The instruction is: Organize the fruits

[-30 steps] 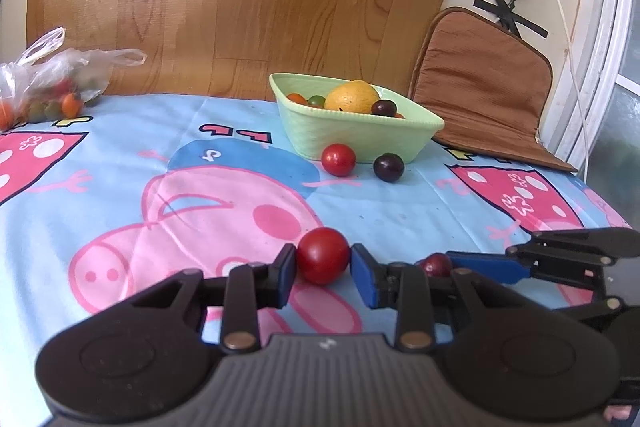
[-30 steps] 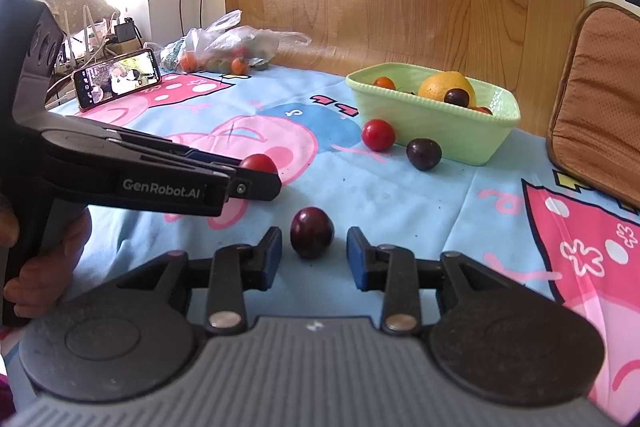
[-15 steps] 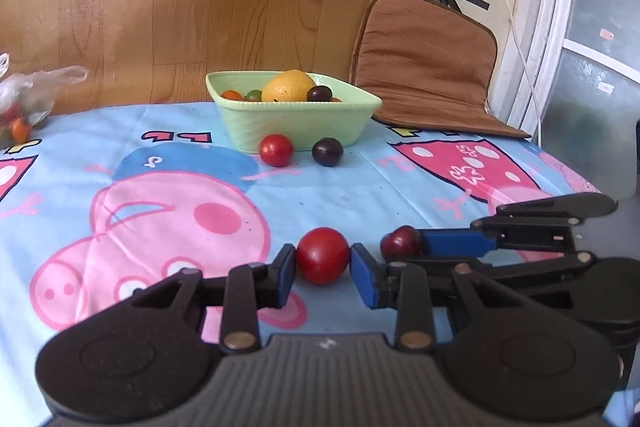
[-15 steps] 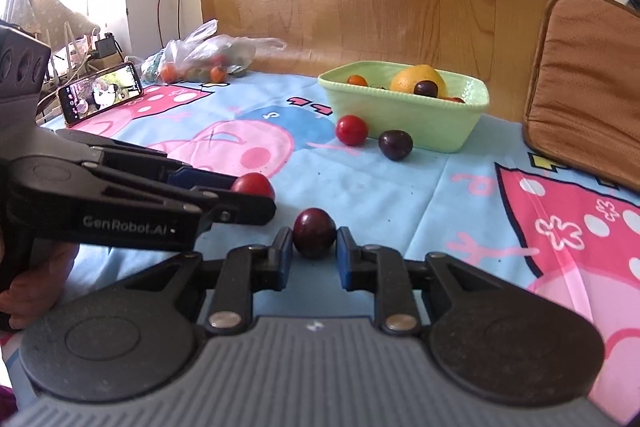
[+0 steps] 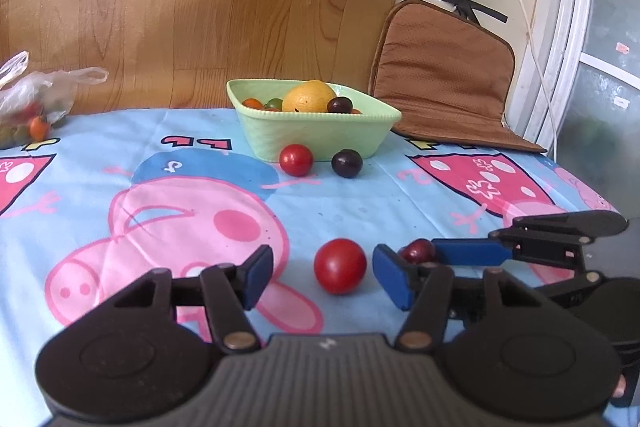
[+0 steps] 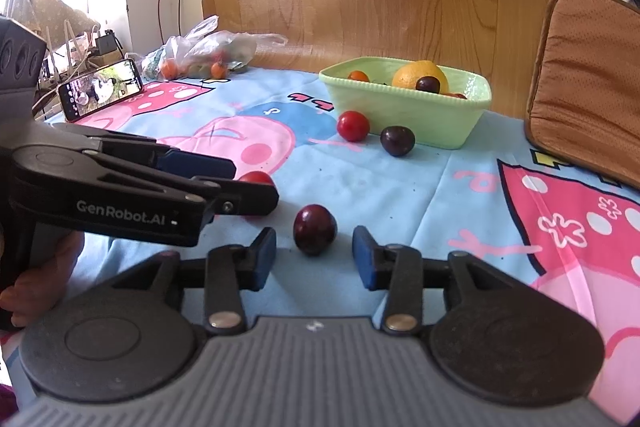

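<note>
Left gripper (image 5: 322,277): your fingers are spread wide, red tomato (image 5: 340,265) sits loose between them on the worktop (image 5: 360,199).
Right gripper (image 6: 314,257): your fingers are wide too, dark plum (image 6: 315,229) between, untouched.
Bowl (image 5: 320,135): far side, holding an orange and small fruits; one tomato and one plum just in front.

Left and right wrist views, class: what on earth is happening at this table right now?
A person is sorting fruit with a handheld gripper in each hand. The left gripper is open around a red tomato lying on the cartoon tablecloth. The right gripper is open around a dark plum. Neither fruit is gripped. Another tomato and plum lie in front of the green bowl, which already holds an orange and small fruits.
</note>
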A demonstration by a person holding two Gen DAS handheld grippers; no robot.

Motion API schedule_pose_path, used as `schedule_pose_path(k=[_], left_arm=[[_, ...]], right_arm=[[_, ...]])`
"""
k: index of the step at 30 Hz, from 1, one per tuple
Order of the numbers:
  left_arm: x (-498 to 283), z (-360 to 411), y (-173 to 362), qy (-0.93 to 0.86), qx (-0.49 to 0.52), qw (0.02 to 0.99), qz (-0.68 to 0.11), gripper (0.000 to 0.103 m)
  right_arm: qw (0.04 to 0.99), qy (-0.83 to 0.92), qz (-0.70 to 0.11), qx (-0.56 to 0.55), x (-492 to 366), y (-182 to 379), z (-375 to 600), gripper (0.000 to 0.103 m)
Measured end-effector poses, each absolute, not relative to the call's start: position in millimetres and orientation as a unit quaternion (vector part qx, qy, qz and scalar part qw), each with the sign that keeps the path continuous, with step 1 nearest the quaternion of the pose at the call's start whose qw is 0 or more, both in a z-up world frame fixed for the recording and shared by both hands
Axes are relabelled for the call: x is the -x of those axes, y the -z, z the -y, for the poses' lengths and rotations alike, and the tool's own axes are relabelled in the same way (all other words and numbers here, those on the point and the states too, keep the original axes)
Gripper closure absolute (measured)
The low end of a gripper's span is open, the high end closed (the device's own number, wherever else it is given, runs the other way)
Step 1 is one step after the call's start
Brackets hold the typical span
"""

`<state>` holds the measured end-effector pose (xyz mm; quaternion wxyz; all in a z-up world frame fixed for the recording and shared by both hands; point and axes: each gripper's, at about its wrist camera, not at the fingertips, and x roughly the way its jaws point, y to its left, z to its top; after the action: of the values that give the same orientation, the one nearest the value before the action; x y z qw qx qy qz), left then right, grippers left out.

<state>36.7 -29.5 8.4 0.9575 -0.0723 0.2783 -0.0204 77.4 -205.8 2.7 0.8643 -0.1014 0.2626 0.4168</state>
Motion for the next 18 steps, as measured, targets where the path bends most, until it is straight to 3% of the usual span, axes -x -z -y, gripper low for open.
schedule_pose_path(k=[18], left_arm=[[-39.1, 26.4, -7.1, 0.019, 0.084, 0.954, -0.287, 0.047]], right_arm=[[0.864, -0.417, -0.263, 0.103, -78.8, -2.5, 205.1, 0.053]])
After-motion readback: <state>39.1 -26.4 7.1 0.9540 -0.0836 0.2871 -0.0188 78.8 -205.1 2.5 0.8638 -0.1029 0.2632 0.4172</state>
